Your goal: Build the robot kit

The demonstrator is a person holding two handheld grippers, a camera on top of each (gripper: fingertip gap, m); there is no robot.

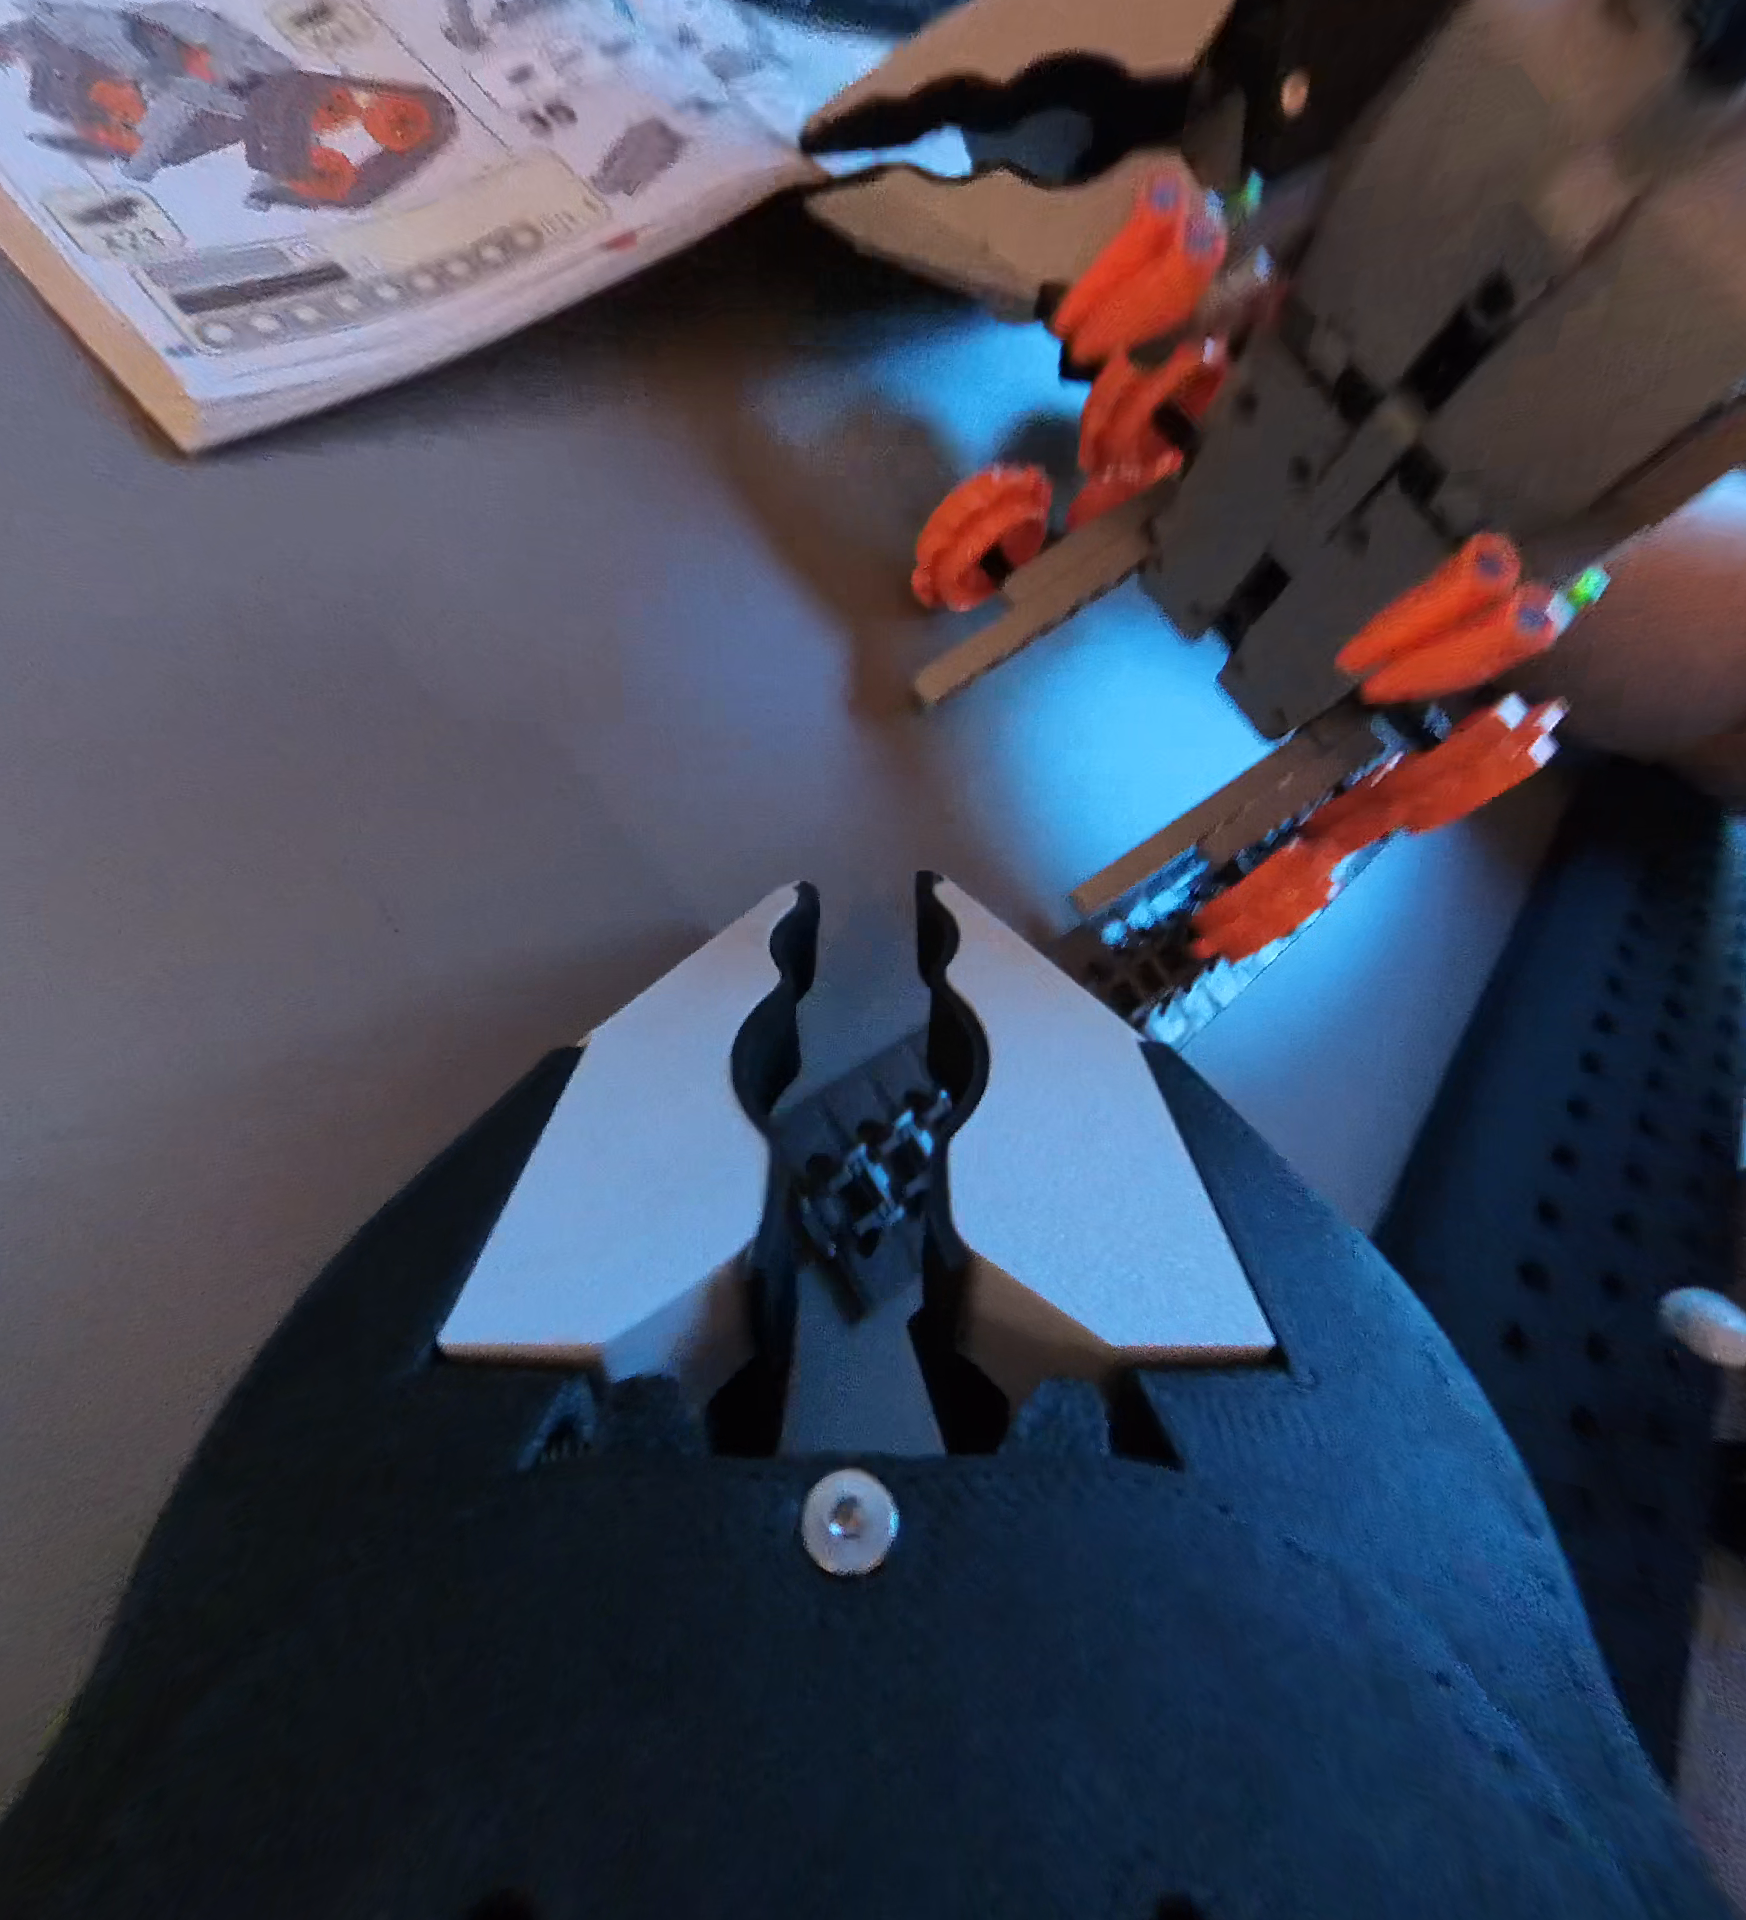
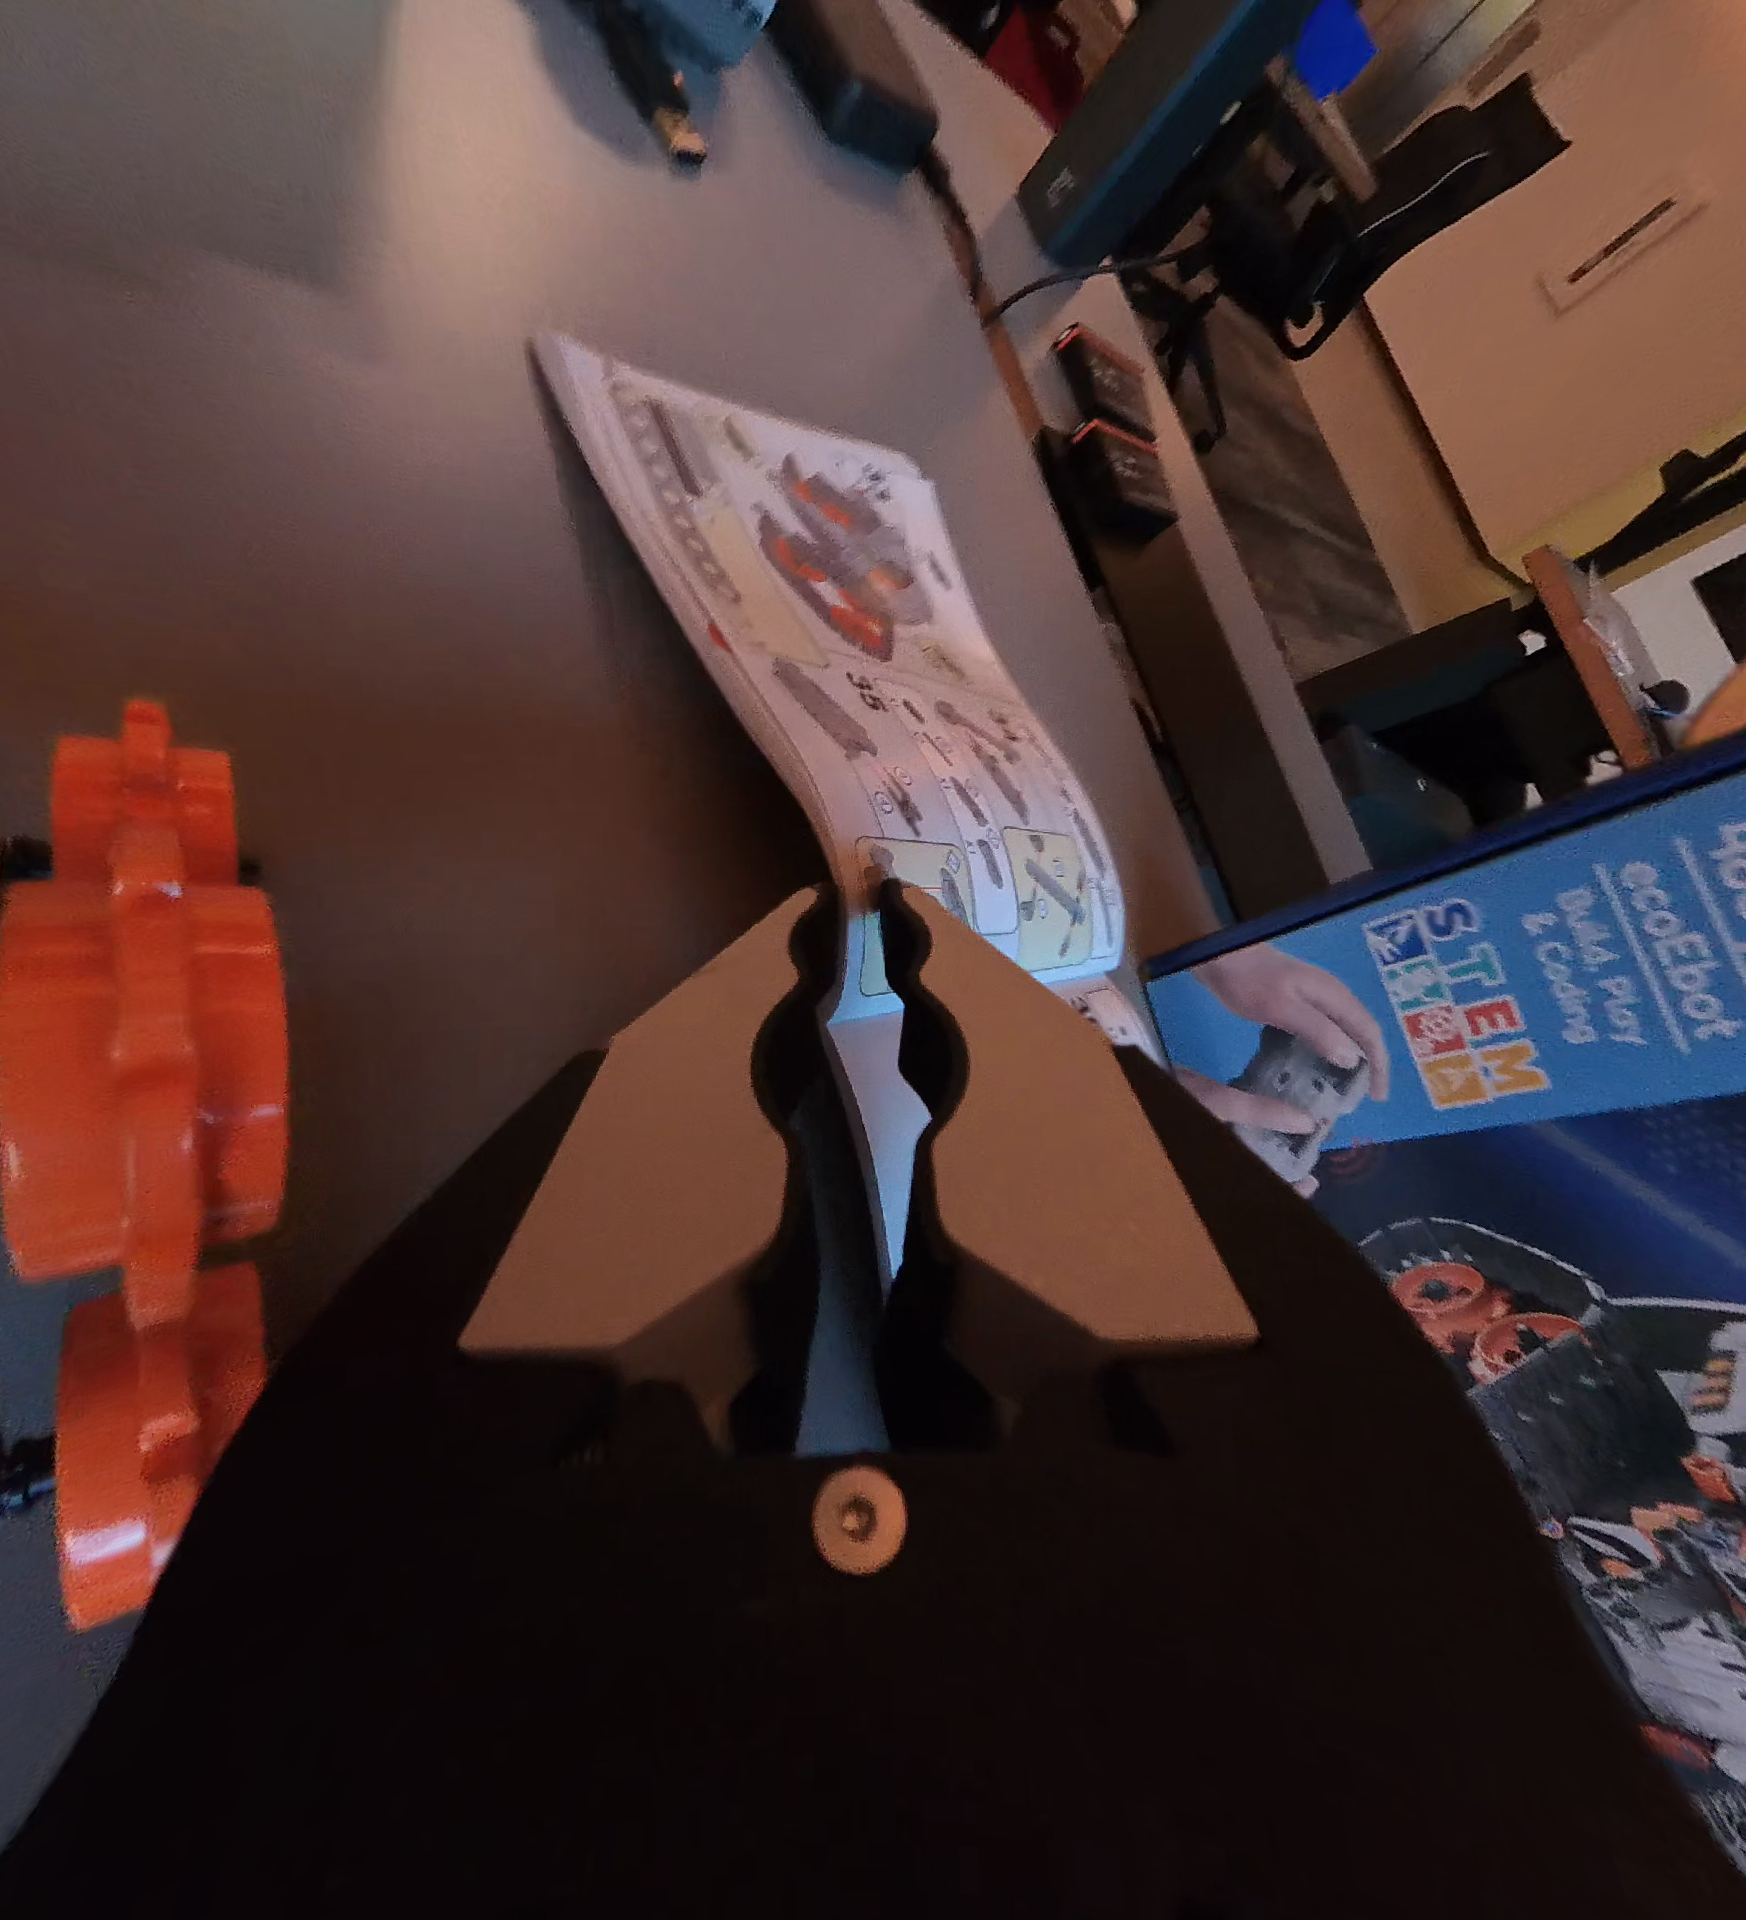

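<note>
My left gripper (image 1: 867, 894) is shut on a small dark grey brick piece (image 1: 864, 1174), held deep between its fingers above the brown table (image 1: 381, 779). To its right is a dark grey brick model (image 1: 1368, 468) with orange gears (image 1: 978, 530), blurred. My right gripper (image 2: 858, 899) is shut on a page of the open instruction booklet (image 2: 848, 644), and the page curves up from the table into its jaws. It also shows in the left wrist view (image 1: 890, 145) at the booklet's edge (image 1: 329, 208). The model's orange gears (image 2: 142, 1039) are close on its left.
A blue toy box (image 2: 1575, 1091) stands to the right of my right gripper. A dark perforated panel (image 1: 1596, 1143) and part of a person's arm (image 1: 1721, 644) are at the right of the left wrist view. Cables and a black adapter (image 2: 869, 114) lie at the table's far end. The gap from one gripper's tips to the other's is roughly 20 cm.
</note>
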